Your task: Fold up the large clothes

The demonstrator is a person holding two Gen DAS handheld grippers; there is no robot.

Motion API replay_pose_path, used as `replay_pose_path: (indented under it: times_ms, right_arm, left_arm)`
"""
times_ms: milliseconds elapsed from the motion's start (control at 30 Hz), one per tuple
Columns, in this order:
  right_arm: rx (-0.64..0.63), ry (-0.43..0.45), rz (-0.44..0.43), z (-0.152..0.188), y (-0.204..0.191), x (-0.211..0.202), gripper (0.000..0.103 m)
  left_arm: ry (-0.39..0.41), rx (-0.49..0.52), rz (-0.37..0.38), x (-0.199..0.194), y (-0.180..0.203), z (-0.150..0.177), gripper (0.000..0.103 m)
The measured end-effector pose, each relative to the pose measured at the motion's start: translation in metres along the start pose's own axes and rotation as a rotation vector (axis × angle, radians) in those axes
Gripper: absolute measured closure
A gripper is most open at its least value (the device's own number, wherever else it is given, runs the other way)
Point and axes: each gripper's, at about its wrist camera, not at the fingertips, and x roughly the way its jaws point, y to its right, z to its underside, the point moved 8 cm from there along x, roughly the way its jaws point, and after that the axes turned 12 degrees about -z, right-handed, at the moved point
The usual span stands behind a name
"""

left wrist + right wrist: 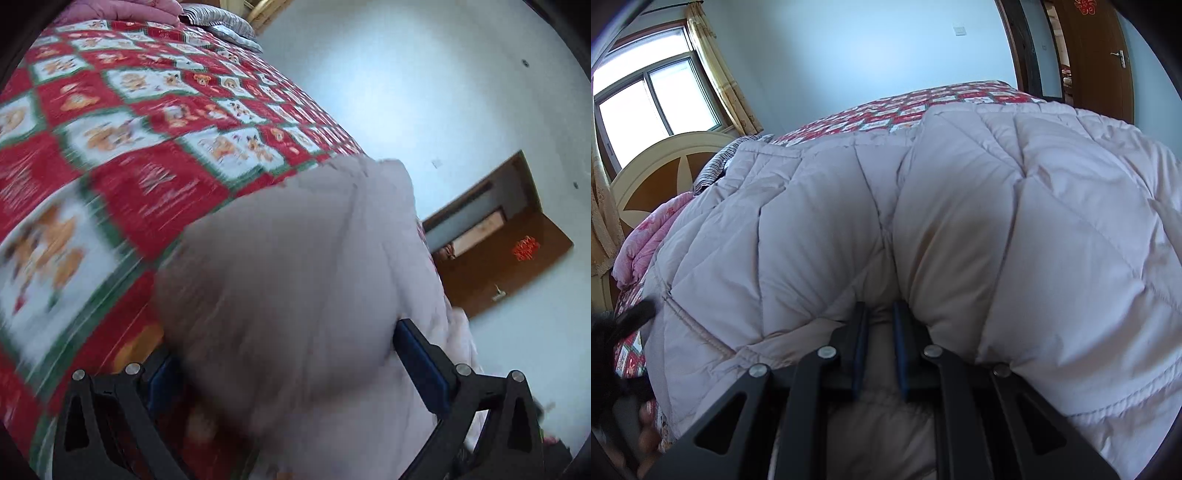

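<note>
Coat (pixel 960 206), pale and quilted, is lying puffed up across the bed, covering most of the red patchwork quilt (pixel 923 107) in the right wrist view. Right gripper (pixel 881 321) is pinching a fold of the coat near its stitched hem, its 2 blue-padded fingers (pixel 862 332) standing nearly together with fabric bunching up on both sides of them. Left gripper (pixel 288 354) is standing with its jaws wide apart, and a blurred mound of the coat (pixel 295 288) is bulging between them; 1 blue pad (pixel 421 358) is lying against the fabric on the right, while the other pad is mostly hidden behind the coat, so I cannot tell whether the left gripper is actually squeezing the coat. Quilt (pixel 122 155) with its bear squares is filling the left wrist view to the left of the mound, smeared by motion. Pink bedding (pixel 646 240) and a striped pillow (pixel 713 170) are sitting at the head of the bed by the cream headboard (pixel 657 173). Window (pixel 650 99) with yellow curtains is showing behind it, and a brown door (pixel 1097 59) is standing past the far corner of the bed.
</note>
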Motion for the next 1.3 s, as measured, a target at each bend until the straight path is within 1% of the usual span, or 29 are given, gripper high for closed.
replay_pose_path:
  times_ms: [67, 100, 133, 167, 200, 233, 267, 333, 367, 433, 533, 633, 700, 767, 833, 867, 900, 933, 1000, 1033, 1100, 1167, 1200, 1233, 1267, 1300]
  right_arm:
    - [-0.001, -0.001, 0.002, 0.000, -0.001, 0.000, 0.088]
    - [-0.002, -0.002, 0.004, 0.000, -0.001, 0.001, 0.088]
    - [-0.004, -0.005, 0.008, 0.000, -0.001, 0.001, 0.088]
    - [-0.005, -0.007, 0.011, 0.000, -0.002, 0.002, 0.088]
    - [-0.005, -0.008, 0.013, 0.000, -0.002, 0.002, 0.088]
    - [-0.003, -0.010, 0.013, 0.000, -0.002, 0.003, 0.088]
    - [0.003, -0.012, 0.010, 0.000, -0.002, 0.003, 0.088]
    - [0.028, -0.019, 0.002, 0.000, -0.001, 0.004, 0.088]
    - [0.053, -0.024, -0.005, 0.000, 0.000, 0.004, 0.088]
    - [0.117, -0.036, -0.028, 0.000, -0.002, 0.004, 0.088]
    - [0.143, -0.071, -0.061, 0.005, -0.021, 0.006, 0.088]
    - [0.209, -0.098, -0.192, 0.017, -0.055, 0.011, 0.087]
    - [0.247, -0.122, -0.311, 0.029, -0.090, 0.020, 0.087]
    - [0.271, -0.164, -0.448, 0.042, -0.130, 0.033, 0.088]
    - [0.290, -0.212, -0.554, 0.052, -0.160, 0.045, 0.089]
    - [0.286, -0.231, -0.579, 0.056, -0.169, 0.050, 0.089]
    - [0.267, -0.241, -0.575, 0.058, -0.173, 0.052, 0.089]
    - [0.253, -0.249, -0.565, 0.059, -0.173, 0.051, 0.089]
    - [0.291, -0.266, -0.611, 0.060, -0.165, 0.039, 0.089]
    - [0.313, -0.263, -0.631, 0.061, -0.159, 0.029, 0.089]
    - [0.327, -0.225, -0.636, 0.060, -0.139, -0.001, 0.089]
    - [0.325, -0.155, -0.601, 0.056, -0.110, -0.039, 0.089]
    - [0.329, -0.118, -0.572, 0.054, -0.093, -0.058, 0.087]
    - [0.328, -0.077, -0.523, 0.052, -0.072, -0.080, 0.085]
    - [0.325, -0.050, -0.485, 0.052, -0.058, -0.094, 0.085]
    - [0.321, -0.013, -0.427, 0.051, -0.037, -0.114, 0.085]
  left_arm:
    - [0.011, -0.031, 0.088, 0.007, 0.013, -0.006, 0.001]
    - [0.024, -0.027, 0.119, 0.007, 0.019, -0.007, 0.001]
    - [0.041, -0.004, 0.153, 0.007, 0.027, -0.006, 0.005]
    - [0.046, 0.041, 0.174, 0.006, 0.036, -0.003, 0.023]
    - [0.044, 0.103, 0.194, 0.005, 0.046, 0.001, 0.036]
    - [0.047, 0.144, 0.214, 0.002, 0.052, 0.003, 0.048]
    - [0.052, 0.170, 0.228, -0.002, 0.056, 0.003, 0.058]
    - [0.054, 0.218, 0.265, -0.016, 0.064, 0.002, 0.070]
    - [0.055, 0.241, 0.277, -0.023, 0.068, 0.001, 0.075]
    - [0.071, 0.292, 0.317, -0.042, 0.081, -0.002, 0.078]
    - [0.116, 0.375, 0.363, -0.075, 0.098, -0.005, 0.080]
    - [0.177, 0.473, 0.393, -0.115, 0.108, -0.010, 0.080]
    - [0.223, 0.557, 0.377, -0.137, 0.112, -0.016, 0.080]
    - [0.247, 0.629, 0.358, -0.153, 0.115, -0.018, 0.080]
    - [0.262, 0.724, 0.295, -0.157, 0.115, -0.012, 0.079]
    - [0.275, 0.769, 0.258, -0.156, 0.115, -0.007, 0.079]
    - [0.287, 0.808, 0.226, -0.155, 0.114, -0.002, 0.079]
    - [0.288, 0.826, 0.222, -0.155, 0.113, 0.003, 0.079]
    - [0.286, 0.848, 0.254, -0.159, 0.117, 0.014, 0.079]
    - [0.299, 0.877, 0.265, -0.163, 0.122, 0.022, 0.079]
    - [0.321, 0.942, 0.270, -0.164, 0.134, 0.039, 0.078]
    - [0.331, 1.014, 0.270, -0.164, 0.147, 0.064, 0.078]
    - [0.330, 1.048, 0.266, -0.156, 0.155, 0.073, 0.078]
    - [0.327, 1.086, 0.260, -0.149, 0.163, 0.086, 0.078]
    - [0.326, 1.118, 0.256, -0.147, 0.166, 0.099, 0.078]
    - [0.326, 1.157, 0.253, -0.141, 0.171, 0.115, 0.077]
